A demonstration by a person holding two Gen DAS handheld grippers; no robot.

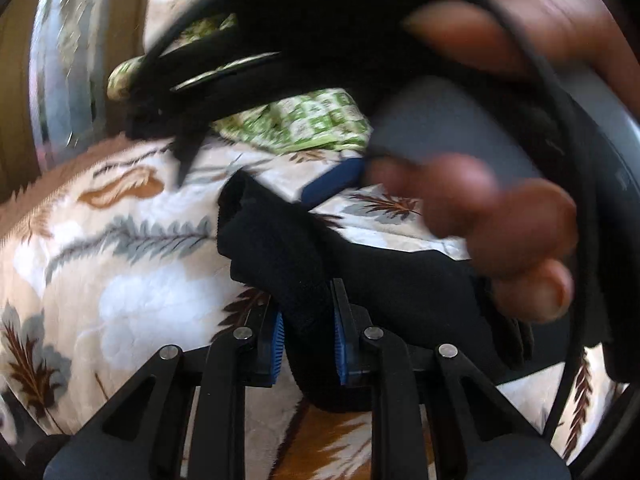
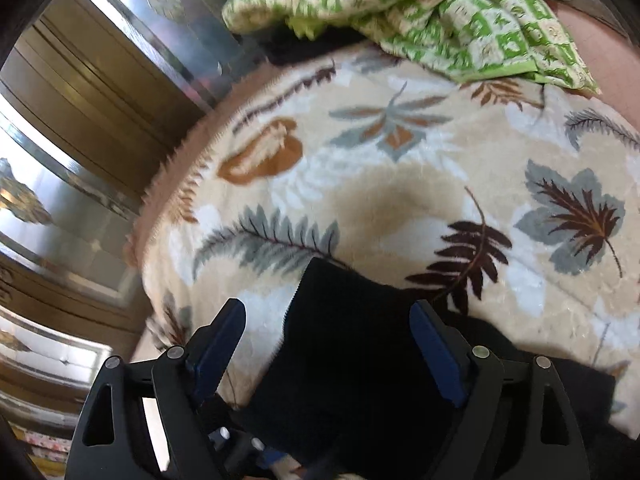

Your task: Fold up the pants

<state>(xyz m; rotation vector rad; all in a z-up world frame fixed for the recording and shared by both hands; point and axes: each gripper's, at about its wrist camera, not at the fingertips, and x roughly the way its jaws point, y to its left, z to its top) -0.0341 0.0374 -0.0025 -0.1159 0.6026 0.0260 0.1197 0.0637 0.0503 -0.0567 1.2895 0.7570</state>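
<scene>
Left gripper: black two-finger left gripper (image 1: 308,346) with blue ribbed pads, clamped on a bunched fold of the black knit pants (image 1: 280,240).

Right gripper: black two-finger right gripper (image 2: 328,344) with smooth blue pads, fingers spread wide apart – dark cloth lies between them, neither pad pressing on it.

Pants, left wrist view: soft, matte, thick fabric; a rumpled ridge rises from between the pads and runs away and slightly left, ending in a rounded fold, while a flatter part spreads off to the right.

Pants, right wrist view: the pants (image 2: 340,340) show as a flat, broad panel with a straight, finely serrated left edge; the panel runs from the near edge away from the camera and ends at a blunt far corner.

Underlay: cream plush blanket with grey and brown leaf print (image 2: 400,184) – fleecy, smooth; the pants lie on it near its near side.

Hand: a blurred bare hand (image 1: 516,232) at the right of the left wrist view, beside the cloth.

Far: crumpled green-and-cream checked cloth (image 2: 460,12) on the blanket's far edge.

Far left: brown wooden panelling with shiny metal strips (image 2: 80,92).
</scene>
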